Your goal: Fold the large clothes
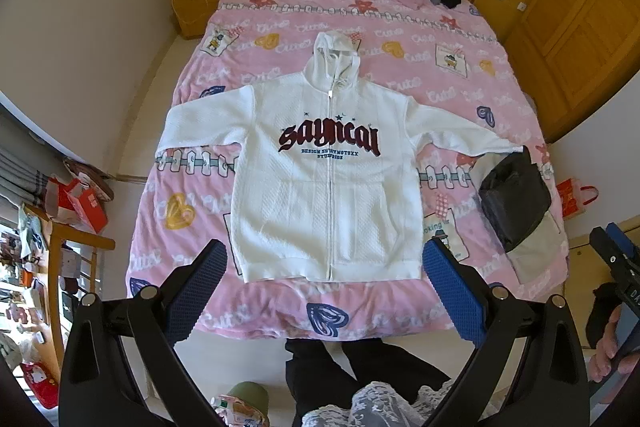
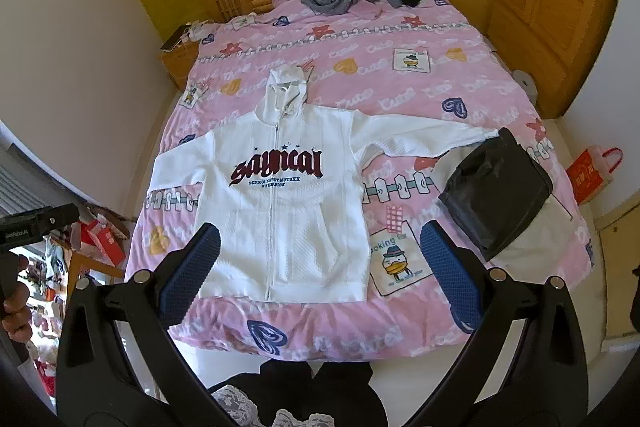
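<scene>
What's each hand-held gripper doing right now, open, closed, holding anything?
Left hand-held gripper: open, empty, above the white hoodie.
Right hand-held gripper: open, empty.

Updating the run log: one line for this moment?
hoodie: flat, zipped, sleeves spread, unfolded | left gripper: open, empty | right gripper: open, empty | bed

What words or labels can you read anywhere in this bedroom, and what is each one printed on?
"saymcal", roughly, in dark red gothic letters: chest of the white hoodie.
Two small navy lines below it, starting "DESIGN": too blurred to read fully.
"Cute", repeated in white: the pink blanket.
"...oking fo...": duck patch on the blanket, partly cut off.
White label on the left gripper's body: too small.
</scene>
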Available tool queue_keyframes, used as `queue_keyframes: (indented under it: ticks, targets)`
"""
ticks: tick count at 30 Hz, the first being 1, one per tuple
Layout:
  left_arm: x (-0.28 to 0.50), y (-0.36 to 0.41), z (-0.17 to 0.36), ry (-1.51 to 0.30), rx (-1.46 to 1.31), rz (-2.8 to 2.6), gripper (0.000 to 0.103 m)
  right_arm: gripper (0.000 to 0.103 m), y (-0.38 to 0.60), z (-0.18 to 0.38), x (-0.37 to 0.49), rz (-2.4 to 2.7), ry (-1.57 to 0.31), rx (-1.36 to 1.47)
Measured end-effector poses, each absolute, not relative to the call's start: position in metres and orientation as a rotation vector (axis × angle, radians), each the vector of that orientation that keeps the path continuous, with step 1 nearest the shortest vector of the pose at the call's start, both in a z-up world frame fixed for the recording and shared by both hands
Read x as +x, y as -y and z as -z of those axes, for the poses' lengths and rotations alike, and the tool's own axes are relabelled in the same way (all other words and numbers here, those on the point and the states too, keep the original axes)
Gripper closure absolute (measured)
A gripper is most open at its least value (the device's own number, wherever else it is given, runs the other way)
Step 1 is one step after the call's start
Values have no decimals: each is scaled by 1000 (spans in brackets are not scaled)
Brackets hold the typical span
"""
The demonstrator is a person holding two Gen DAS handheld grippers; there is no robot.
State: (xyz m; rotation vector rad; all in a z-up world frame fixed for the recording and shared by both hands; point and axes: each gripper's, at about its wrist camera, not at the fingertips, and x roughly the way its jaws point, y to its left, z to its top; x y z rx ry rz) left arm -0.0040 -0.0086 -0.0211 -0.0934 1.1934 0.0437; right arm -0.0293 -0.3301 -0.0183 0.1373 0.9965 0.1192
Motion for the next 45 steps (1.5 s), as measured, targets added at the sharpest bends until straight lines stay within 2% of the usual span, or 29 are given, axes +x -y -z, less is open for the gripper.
queue_keyframes:
  ticks: [18,23,29,35,38,45]
  targets:
    - [19,43,13,-1230,-193,4,8,6,370,24,-3,-180,-1025,106]
    - [37,-4,22,-1223,-282,-68,8,6,361,27,19,-204,-1033,130]
    - [73,-119,52,-1180,-429,-223,8,6,319,36,59,-213,-1033,106]
    - [123,-283,120,-1152,-601,-408,8,6,239,58,120,-240,-1034,90]
    - [156,-376,190,-1192,-753,-465,8,6,187,79,162,-270,-1056,90]
    - [218,-536,363,-1246,-1034,-546,8,6,52,159,265,-369,-1136,68]
